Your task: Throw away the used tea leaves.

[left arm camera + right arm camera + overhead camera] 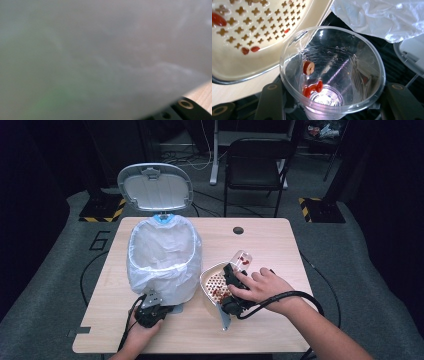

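Observation:
My right gripper [235, 271] is shut on a clear plastic cup [242, 259], held tilted over a cream perforated strainer [205, 280] dotted with red bits. In the right gripper view the cup [332, 62] sits between the two jaws of my right gripper [334, 105]. Red slices [308, 67] cling to the cup's inner wall and bottom. The strainer [249, 62] lies just beyond the cup's rim. My left gripper [152, 307] rests at the base of the white lined bin [162, 255]. Its own view is blurred by the white bag [100, 62], with one black finger [186, 110] low at the right.
The bin's grey lid [155, 187] stands open at the back. The wooden table [270, 245] has a cable hole [238, 230] near its far edge. A black folding chair [255, 162] stands behind the table. The bag's edge [382, 17] hangs near the cup.

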{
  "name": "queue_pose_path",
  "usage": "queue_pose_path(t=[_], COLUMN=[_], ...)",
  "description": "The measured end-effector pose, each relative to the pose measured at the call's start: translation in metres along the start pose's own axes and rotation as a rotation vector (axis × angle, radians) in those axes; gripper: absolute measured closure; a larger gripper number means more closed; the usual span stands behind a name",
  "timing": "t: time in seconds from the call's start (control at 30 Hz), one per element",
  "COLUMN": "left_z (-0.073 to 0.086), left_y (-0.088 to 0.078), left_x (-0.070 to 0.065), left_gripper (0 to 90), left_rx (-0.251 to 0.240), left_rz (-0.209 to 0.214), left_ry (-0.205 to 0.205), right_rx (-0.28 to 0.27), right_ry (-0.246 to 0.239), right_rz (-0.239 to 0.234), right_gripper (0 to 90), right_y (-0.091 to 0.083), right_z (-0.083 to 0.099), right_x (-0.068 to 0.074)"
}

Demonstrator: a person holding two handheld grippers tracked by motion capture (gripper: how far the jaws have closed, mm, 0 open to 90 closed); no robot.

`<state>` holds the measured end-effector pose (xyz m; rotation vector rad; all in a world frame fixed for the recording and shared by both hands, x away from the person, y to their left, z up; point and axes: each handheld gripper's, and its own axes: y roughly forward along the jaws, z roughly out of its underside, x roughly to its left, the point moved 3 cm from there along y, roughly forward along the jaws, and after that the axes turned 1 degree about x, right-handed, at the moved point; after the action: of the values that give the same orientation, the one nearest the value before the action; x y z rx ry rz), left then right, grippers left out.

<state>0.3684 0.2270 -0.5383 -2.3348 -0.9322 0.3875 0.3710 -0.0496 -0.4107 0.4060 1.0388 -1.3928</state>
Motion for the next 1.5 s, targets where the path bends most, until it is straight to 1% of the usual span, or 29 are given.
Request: queue_pose_path(t=[0.03,0.07,0.1,0.13,0.17,0.2,0.23,0.3,0.37,0.4,0.43,0.47,0.5,0.53,0.57,0.6,0.63,0.7,0.83,0.87,0.9,0.93,1.0,1.1,1.13,1.27,1.37,1.43,1.5], left_z=[0.000,0.000,0.001,0.001,0.000,0.000,0.000,0.000,0.000,-0.002,0.000,-0.002,-0.002,-0.002,-0.002,-0.001,-0.002,-0.002,-0.002,-0.002,-0.002,-0.002,-0.002,-0.002,-0.002,-0.002,-0.002,-0.002,-0.002], left_y=[0.000,0.000,0.001,0.001,0.000,0.000,0.000,0.000,0.000,0.001,0.000,0.001,0.001,0.001,0.001,0.000,0.001,0.001,0.001,0.001,0.001,0.001,0.001,0.001,0.001,0.001,0.001,0.001,0.001], left_x=[-0.001,-0.001,-0.005,-0.003,0.001,0.001,0.001,0.001,0.001,0.004,0.001,0.004,0.004,0.004,0.004,0.002,0.004,0.004,0.004,0.004,0.004,0.004,0.004,0.004,0.004,0.004,0.004,0.004,0.004], left_gripper=[90.0,90.0,90.0,90.0,90.0,90.0,90.0,90.0,90.0,90.0,90.0,90.0,90.0,90.0,90.0,90.0,90.0,90.0,90.0,90.0,90.0,90.0,90.0,90.0,90.0,90.0,90.0,90.0,90.0], left_rx=[-0.005,-0.004,-0.005,-0.005,-0.004,-0.004,-0.004,-0.004,-0.004,-0.005,-0.004,-0.005,-0.004,-0.006,-0.006,-0.006,-0.006,-0.004,-0.004,-0.006,-0.005,-0.006,-0.006,-0.005,-0.006,-0.006,-0.006,-0.006,-0.005], left_rz=[0.001,0.001,0.003,0.005,-0.002,-0.002,-0.002,-0.002,-0.002,0.015,-0.002,0.015,0.015,0.016,0.017,-0.001,0.016,0.015,0.015,0.016,0.016,0.016,0.017,0.017,0.017,0.017,0.016,0.017,0.016], left_ry=[-0.011,-0.010,-0.067,-0.046,0.010,0.010,0.010,0.010,0.009,0.066,0.010,0.068,0.068,0.063,0.068,0.024,0.068,0.069,0.068,0.066,0.067,0.068,0.067,0.069,0.069,0.067,0.065,0.065,0.067], right_rx=[-0.007,-0.032,-0.049,-0.057,-0.095,-0.063,-0.059,-0.085,-0.125,-0.134,-0.159,-0.173,-0.200,-0.162,-0.165,-0.172,-0.180,-0.214,-0.268,-0.257,-0.231,-0.257,-0.270,-0.308,-0.328,-0.385,-0.450,-0.476,-0.490], right_ry=[0.041,0.057,0.065,0.108,0.095,0.140,0.178,0.237,0.342,0.362,0.393,0.404,0.425,0.583,0.624,0.661,0.697,0.767,0.875,0.985,1.122,1.130,1.232,1.314,1.310,1.376,1.468,1.515,1.539], right_rz=[-0.015,-0.010,-0.004,-0.017,-0.001,-0.007,-0.041,-0.077,-0.115,-0.118,-0.125,-0.125,-0.117,-0.131,-0.140,-0.146,-0.151,-0.163,-0.192,-0.227,-0.276,-0.280,-0.323,-0.361,-0.354,-0.379,-0.421,-0.430,-0.425], right_gripper=[42.4,42.3,42.3,42.3,42.3,42.4,42.4,42.4,42.4,42.4,42.5,42.5,42.5,42.5,42.6,42.5,42.6,42.5,42.5,42.5,42.5,42.5,42.5,42.4,42.5,42.4,42.3,42.3,42.4], right_y=[-0.002,-0.001,-0.001,-0.001,0.000,-0.004,-0.006,-0.006,-0.004,-0.003,-0.001,0.001,0.003,0.000,0.000,0.000,0.000,-0.001,0.001,-0.002,-0.005,-0.004,-0.005,-0.003,-0.001,0.001,0.003,0.003,0.003], right_z=[0.001,0.002,0.004,0.005,0.006,0.009,0.011,0.015,0.015,0.017,0.021,0.024,0.026,0.027,0.029,0.031,0.033,0.037,0.043,0.040,0.037,0.040,0.041,0.047,0.050,0.057,0.062,0.066,0.068], right_x=[-0.001,-0.004,-0.007,-0.008,-0.015,-0.018,-0.019,-0.022,-0.020,-0.020,-0.021,-0.023,-0.024,-0.019,-0.018,-0.019,-0.019,-0.020,-0.021,-0.018,-0.013,-0.015,-0.014,-0.014,-0.015,-0.016,-0.016,-0.017,-0.019])
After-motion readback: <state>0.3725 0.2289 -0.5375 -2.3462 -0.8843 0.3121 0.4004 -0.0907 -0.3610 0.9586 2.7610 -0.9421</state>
